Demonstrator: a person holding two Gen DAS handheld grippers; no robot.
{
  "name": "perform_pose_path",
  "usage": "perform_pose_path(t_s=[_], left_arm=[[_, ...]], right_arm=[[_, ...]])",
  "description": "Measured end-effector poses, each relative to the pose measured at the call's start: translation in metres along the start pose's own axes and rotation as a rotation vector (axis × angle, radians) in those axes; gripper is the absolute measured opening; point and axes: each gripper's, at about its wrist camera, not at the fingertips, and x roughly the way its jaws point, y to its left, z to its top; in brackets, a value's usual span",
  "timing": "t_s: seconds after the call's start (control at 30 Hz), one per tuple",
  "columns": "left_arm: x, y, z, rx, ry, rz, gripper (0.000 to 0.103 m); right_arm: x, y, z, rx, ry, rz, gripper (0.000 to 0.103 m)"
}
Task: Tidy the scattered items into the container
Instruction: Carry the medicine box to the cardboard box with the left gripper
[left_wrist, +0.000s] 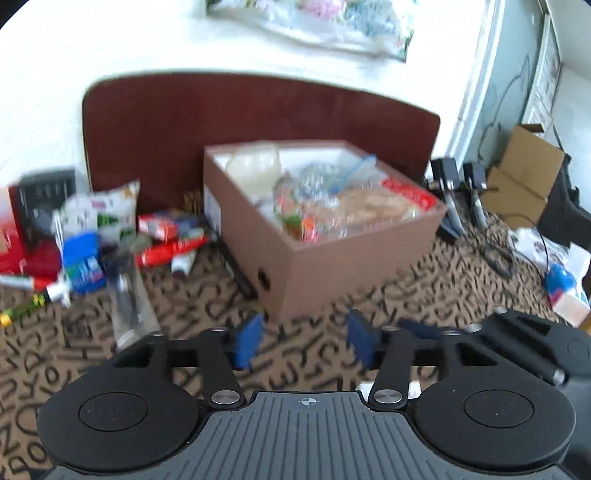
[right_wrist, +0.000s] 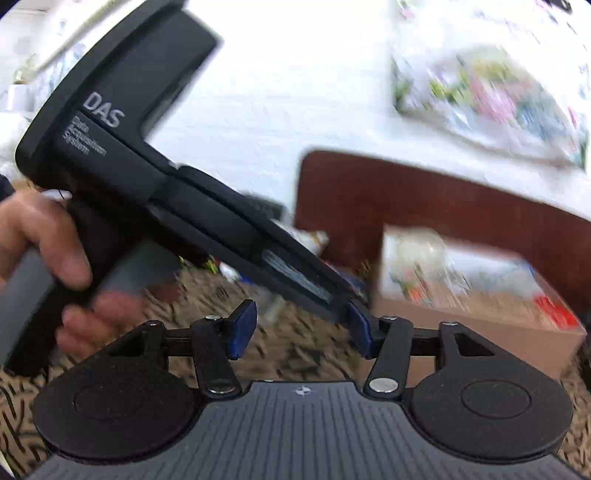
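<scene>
Your left tool (left_wrist: 304, 339) hangs with its blue fingers apart, gripping nothing, above a letter-patterned carpet (left_wrist: 388, 295). At twelve o'clock sits the brown cardboard box (left_wrist: 332, 266), already piled with bagged items (left_wrist: 332, 199). At ten o'clock lie scattered tubes and packets (left_wrist: 110, 236). Your right tool (right_wrist: 301, 332) is also spread and empty; your left hand (right_wrist: 40, 236) grips its handle at nine o'clock.

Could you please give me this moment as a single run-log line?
left gripper: open, empty, facing cardboard box | right gripper: open, empty | box: part-filled with bags | scattered items: left of box, on patterned cloth
</scene>
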Motion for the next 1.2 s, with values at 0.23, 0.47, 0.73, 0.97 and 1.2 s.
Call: perform_pose_path(t_s=[0.23,0.47,0.73,0.97,1.2], left_arm=[[0.030,-0.014,-0.024,0.077,0.128,-0.055,0.079],[0.057,-0.027,-0.070,0.079,0.262,-0.145,0.080],[0.072,-0.033,-0.077,0.049,0.280,-0.191,0.084],[0.071,-0.049,-0.080,0.108,0.268,-0.162,0.076],[0.048,-0.050,-0.067,0.077,0.215,-0.131,0.076]], right_arm=[[-0.002,-0.027,-0.057,0.153,0.168,-0.041,0.070],[-0.015,-0.030,-0.085,0.152,0.272,0.022,0.077],[-0.017,-0.024,-0.104,0.111,0.311,0.017,0.080],[0.010,-0.015,-0.100,0.105,0.281,0.013,0.080],[0.002,-0.008,-0.086,0.112,0.254,0.012,0.077]])
